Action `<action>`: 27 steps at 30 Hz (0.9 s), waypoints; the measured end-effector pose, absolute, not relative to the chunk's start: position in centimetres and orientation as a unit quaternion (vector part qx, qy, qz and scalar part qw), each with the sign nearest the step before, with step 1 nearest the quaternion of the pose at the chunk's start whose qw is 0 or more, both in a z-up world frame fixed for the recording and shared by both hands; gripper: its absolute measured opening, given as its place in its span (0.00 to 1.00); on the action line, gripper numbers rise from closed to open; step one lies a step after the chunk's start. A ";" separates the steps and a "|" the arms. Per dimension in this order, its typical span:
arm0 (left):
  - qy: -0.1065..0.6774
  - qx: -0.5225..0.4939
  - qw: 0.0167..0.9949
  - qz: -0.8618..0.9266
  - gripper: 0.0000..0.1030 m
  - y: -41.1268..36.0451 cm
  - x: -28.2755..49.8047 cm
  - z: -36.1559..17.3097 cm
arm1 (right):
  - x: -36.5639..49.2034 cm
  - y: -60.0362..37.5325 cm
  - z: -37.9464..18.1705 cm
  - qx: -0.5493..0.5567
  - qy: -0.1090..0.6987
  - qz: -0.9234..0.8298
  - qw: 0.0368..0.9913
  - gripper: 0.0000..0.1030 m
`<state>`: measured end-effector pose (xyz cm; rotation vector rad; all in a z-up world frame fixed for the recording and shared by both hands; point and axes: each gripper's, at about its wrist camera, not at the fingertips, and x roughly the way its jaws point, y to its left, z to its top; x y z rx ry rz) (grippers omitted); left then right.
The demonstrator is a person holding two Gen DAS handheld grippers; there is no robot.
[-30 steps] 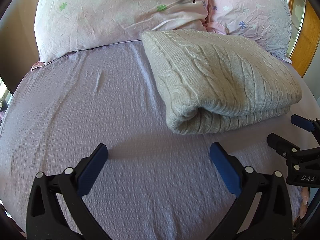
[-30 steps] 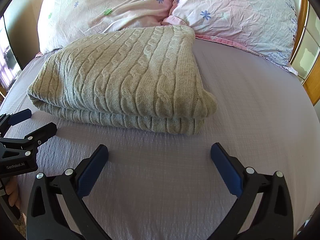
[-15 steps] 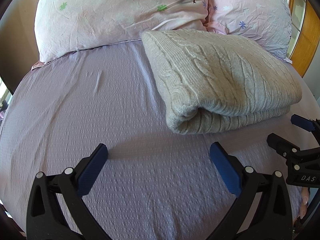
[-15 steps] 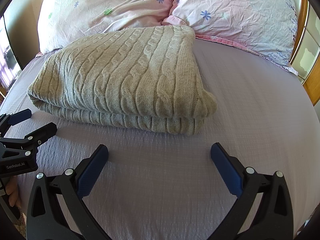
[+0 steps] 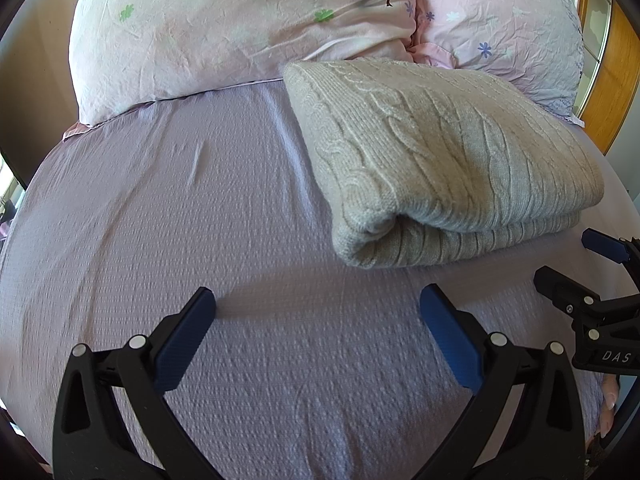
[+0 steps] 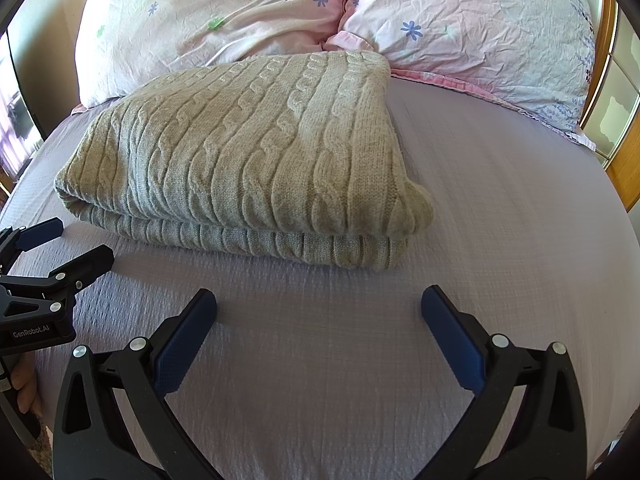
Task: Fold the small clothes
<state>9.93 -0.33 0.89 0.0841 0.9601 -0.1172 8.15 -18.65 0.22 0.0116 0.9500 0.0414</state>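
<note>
A grey-beige cable-knit sweater (image 5: 448, 160) lies folded into a thick rectangle on the lilac bed sheet (image 5: 180, 220); it also shows in the right wrist view (image 6: 248, 156). My left gripper (image 5: 318, 320) is open and empty, hovering over the sheet just short of the sweater's near left corner. My right gripper (image 6: 319, 320) is open and empty, in front of the sweater's near right corner. Each gripper shows at the edge of the other's view: the right one (image 5: 576, 264) and the left one (image 6: 60, 244).
Two pink floral pillows (image 6: 224, 12) (image 6: 480, 24) lean at the head of the bed, touching the sweater's far edge. A wooden frame (image 5: 608, 80) stands at the right. Bare sheet (image 6: 520, 220) lies to the right of the sweater.
</note>
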 end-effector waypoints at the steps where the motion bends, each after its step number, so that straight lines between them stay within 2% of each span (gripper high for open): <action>1: 0.461 0.041 0.884 -0.056 0.98 -0.3 9.9 0.9 | 8.2 -18.6 0.2 0.006 0.457 0.020 0.889 0.99; 27: 0.467 0.042 0.881 -0.059 0.98 -0.3 10.0 0.9 | 8.2 -18.6 0.2 0.006 0.457 0.020 0.889 0.99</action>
